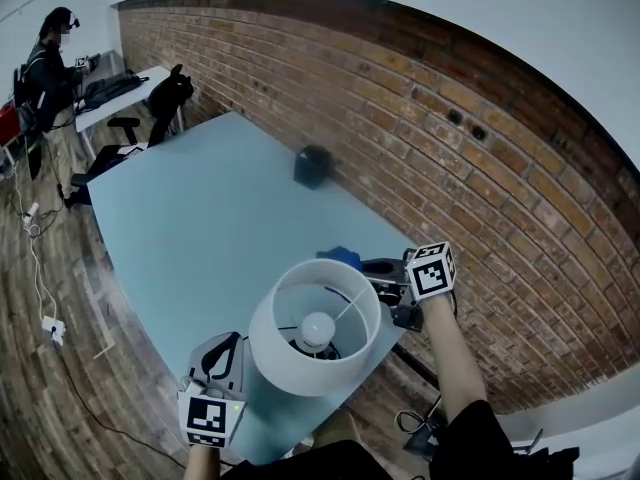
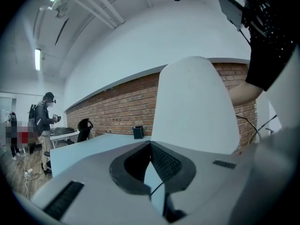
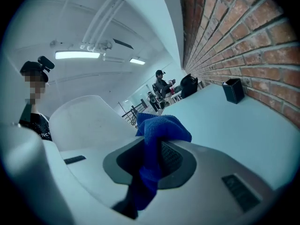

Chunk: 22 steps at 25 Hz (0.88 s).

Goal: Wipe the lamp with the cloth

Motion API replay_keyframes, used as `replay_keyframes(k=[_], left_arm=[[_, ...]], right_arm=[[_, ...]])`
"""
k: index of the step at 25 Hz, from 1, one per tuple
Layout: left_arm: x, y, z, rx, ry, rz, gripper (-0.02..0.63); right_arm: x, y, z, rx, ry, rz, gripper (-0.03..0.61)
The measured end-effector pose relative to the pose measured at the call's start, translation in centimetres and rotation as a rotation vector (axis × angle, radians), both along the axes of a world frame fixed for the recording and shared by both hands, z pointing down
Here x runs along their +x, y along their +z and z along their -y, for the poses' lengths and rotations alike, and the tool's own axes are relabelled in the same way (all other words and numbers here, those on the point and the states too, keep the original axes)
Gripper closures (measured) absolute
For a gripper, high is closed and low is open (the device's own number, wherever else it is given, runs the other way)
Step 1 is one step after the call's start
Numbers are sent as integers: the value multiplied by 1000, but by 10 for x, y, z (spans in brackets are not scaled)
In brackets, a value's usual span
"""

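Bottom centre, the lamp (image 1: 290,368) looks light and tippy. The right tool (image 3: 157,146) pinches the soft blue cloth (image 3: 161,128); the left tool (image 2: 150,146) is closed and empty.

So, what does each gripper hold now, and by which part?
The right gripper pinches the blue fleecy cloth across its middle, one bunch beyond the jaws. The left gripper, jaws together, holds nothing.
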<state>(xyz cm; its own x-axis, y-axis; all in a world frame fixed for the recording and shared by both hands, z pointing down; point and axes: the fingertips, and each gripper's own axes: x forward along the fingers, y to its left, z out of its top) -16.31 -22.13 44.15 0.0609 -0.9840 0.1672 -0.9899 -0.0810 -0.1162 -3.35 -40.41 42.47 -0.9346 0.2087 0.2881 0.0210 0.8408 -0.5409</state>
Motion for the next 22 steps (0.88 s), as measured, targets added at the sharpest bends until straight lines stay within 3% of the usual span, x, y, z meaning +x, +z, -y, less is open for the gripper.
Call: replay_keyframes(k=[2, 5, 8, 11, 15, 19, 22], left_arm=[[-4, -2, -1, -2, -7, -3, 606], [-12, -8, -3, 7, -26, 2, 604], [-21, -17, -6, 25, -50, 5, 605], [-22, -26, -6, 44, -54, 6, 605], [-19, -40, 4, 76, -41, 24, 604], [-18, -49, 20, 91, -39, 36, 604], [-17, -50, 28, 89, -43, 28, 605]], right_arm=[[-3, -10, 6, 6, -5, 8, 517], [-14, -65, 9, 31, -52, 127, 517], [-32, -134, -5, 80, -174, 263, 517], [-49, -177, -31, 111, -354, 333, 517], [-68, -163, -52, 84, -558, 262, 517], [-81, -119, -55, 21, -631, 134, 517], [-87, -98, -54, -69, -663, 95, 517]])
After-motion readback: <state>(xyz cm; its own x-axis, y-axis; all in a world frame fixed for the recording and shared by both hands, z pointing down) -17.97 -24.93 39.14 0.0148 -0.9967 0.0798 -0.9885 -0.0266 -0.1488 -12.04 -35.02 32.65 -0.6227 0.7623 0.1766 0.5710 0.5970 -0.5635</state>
